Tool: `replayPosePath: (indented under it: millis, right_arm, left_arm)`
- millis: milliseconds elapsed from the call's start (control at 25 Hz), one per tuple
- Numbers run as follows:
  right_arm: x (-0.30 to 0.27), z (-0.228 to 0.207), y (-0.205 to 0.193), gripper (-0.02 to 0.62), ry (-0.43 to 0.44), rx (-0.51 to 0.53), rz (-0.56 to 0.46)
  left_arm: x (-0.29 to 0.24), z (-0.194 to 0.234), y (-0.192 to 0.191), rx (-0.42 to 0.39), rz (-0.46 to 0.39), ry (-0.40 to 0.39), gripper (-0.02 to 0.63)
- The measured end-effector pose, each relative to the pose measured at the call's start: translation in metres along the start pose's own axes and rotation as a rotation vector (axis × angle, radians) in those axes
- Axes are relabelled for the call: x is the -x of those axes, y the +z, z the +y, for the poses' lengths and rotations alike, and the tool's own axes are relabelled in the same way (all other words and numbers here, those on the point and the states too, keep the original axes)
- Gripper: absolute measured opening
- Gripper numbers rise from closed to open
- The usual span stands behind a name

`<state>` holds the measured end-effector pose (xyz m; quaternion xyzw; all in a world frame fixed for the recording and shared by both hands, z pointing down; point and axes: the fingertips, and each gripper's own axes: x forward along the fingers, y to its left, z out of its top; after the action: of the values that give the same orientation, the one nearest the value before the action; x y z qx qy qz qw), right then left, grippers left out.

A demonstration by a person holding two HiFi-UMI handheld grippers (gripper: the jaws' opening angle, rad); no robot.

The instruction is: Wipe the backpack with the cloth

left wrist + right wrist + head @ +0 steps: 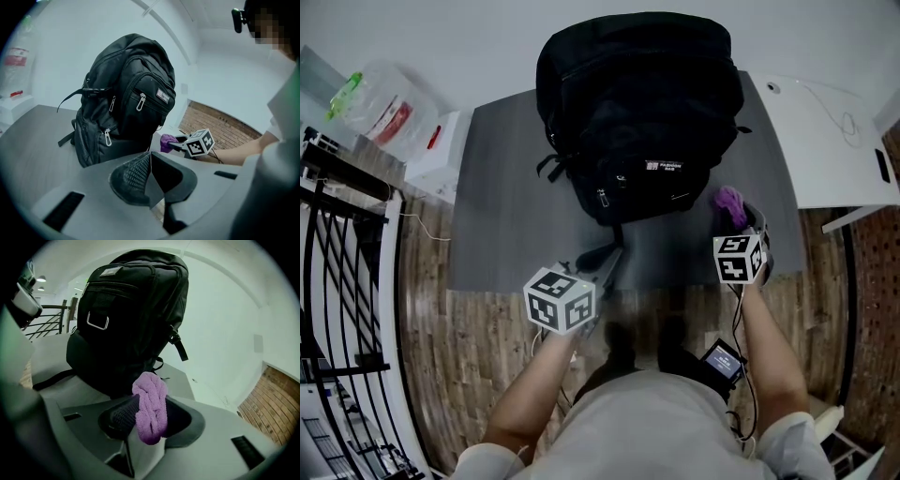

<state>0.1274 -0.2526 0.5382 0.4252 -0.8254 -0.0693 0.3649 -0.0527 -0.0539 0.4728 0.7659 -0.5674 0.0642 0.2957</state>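
The right gripper (149, 420) pinches the purple cloth (151, 406) just beside the upright black backpack (639, 103); the left gripper (150, 176) sits pressed together, empty

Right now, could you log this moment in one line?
left gripper shut | right gripper shut on cloth | backpack upright on table

Head view overhead, gripper views low (all sharing backpack (637, 112))

backpack (639, 108) upright on table (502, 225)
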Motion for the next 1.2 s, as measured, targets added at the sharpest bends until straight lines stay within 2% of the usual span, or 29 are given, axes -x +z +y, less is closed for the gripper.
replayPosePath:
  millis: [120, 240, 840, 1200]
  right_arm:
    - [0.010, -0.001, -0.006, 0.160, -0.021, -0.011, 0.009]
    - [0.020, 0.015, -0.002, 0.160, -0.010, -0.009, 0.000]
    - [0.051, 0.196, 0.059, 0.160, 0.189, 0.089, -0.106]
    - [0.050, 0.273, 0.087, 0.160, 0.287, 0.186, -0.163]
  left_arm:
    - [0.004, 0.005, -0.005, 0.006, 0.005, -0.009, 0.006]
    - [0.009, 0.012, -0.011, 0.003, 0.012, -0.013, 0.006]
    - [0.049, 0.060, -0.038, -0.114, -0.055, -0.021, 0.006]
    - [0.061, 0.070, -0.065, -0.112, -0.002, -0.023, 0.006]
